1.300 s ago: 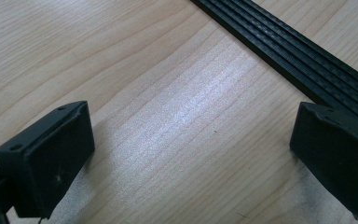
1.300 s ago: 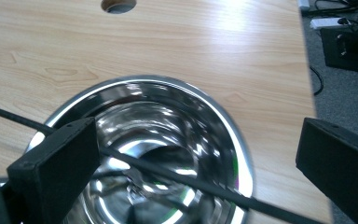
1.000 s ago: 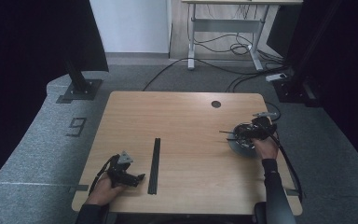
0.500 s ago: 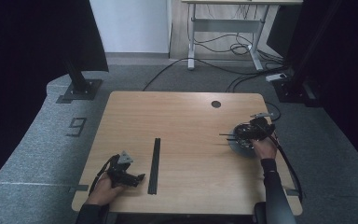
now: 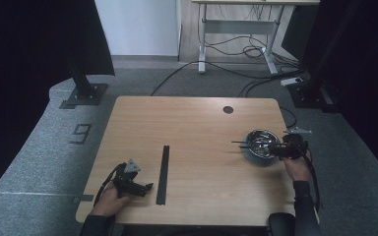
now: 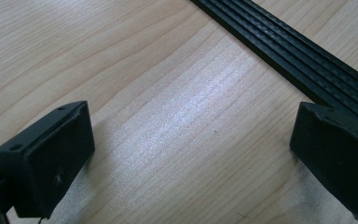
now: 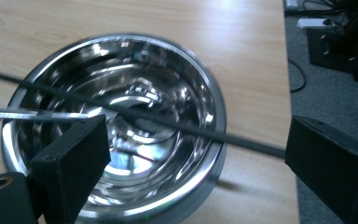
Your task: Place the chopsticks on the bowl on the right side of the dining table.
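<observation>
A shiny steel bowl (image 5: 257, 142) (image 7: 121, 116) stands near the table's right edge. A thin black rod (image 7: 168, 122) lies across it, and a flat silver strip (image 7: 23, 113) reaches in from the left; their ends stick out past the rim to the left in the high view. My right gripper (image 5: 274, 148) (image 7: 191, 140) hovers at the bowl's right side, open; its jaws have just been closing slightly, with the rod passing between them untouched by the pads. My left gripper (image 5: 146, 187) (image 6: 196, 126) rests open on bare wood beside a long black ridged strip (image 5: 163, 172) (image 6: 303, 53).
The wooden table (image 5: 192, 123) has a round cable hole (image 5: 228, 109) at the back right. Grey carpet surrounds it, with black stand bases (image 5: 81, 96) and cables (image 5: 246, 51) beyond the far edge. A white desk frame (image 5: 236, 29) stands behind.
My right gripper has drawn back to the right, uncovering the steel bowl it was over. The left gripper and the black strip have not moved.
</observation>
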A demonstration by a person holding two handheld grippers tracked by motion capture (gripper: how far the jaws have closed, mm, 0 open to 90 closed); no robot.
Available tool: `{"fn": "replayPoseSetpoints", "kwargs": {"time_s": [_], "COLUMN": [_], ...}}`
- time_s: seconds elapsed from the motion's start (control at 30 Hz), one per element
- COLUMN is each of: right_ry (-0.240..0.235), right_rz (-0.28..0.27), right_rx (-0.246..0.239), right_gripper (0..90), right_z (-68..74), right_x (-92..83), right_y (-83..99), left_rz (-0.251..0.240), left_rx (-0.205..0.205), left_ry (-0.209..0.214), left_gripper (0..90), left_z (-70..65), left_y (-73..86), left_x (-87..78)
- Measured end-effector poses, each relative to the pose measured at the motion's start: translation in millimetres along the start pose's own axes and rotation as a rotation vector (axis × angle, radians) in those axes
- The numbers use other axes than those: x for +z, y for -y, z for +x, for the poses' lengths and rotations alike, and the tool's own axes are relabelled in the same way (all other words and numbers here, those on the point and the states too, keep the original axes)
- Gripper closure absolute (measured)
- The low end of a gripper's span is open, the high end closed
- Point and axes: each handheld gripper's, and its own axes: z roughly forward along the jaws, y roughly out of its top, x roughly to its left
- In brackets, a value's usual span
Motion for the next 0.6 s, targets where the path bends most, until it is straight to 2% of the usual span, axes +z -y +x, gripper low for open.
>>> {"fn": "replayPoseSetpoints", "kwargs": {"time_s": [0.1,0.23,0.6], "right_ry": [-0.016,-0.023,-0.018], "right_rz": [0.004,0.017,0.03], "right_rx": [0.009,-0.005,-0.001], "right_gripper": [6.3,6.2,6.2], "right_z": [1.5,5.1,3.6], "right_x": [2.8,9.6,18.0], "right_y": [5.9,9.4,13.7], "left_rz": [0.0,0.0,0.0], "left_rx": [0.0,0.0,0.0], "left_ry": [0.0,-0.001,-0.001], "left_gripper": [0.0,0.0,0.0], "left_z": [-0.1,0.0,-0.1], "left_y": [0.0,0.0,0.0], "left_x": [0.0,0.0,0.0]}}
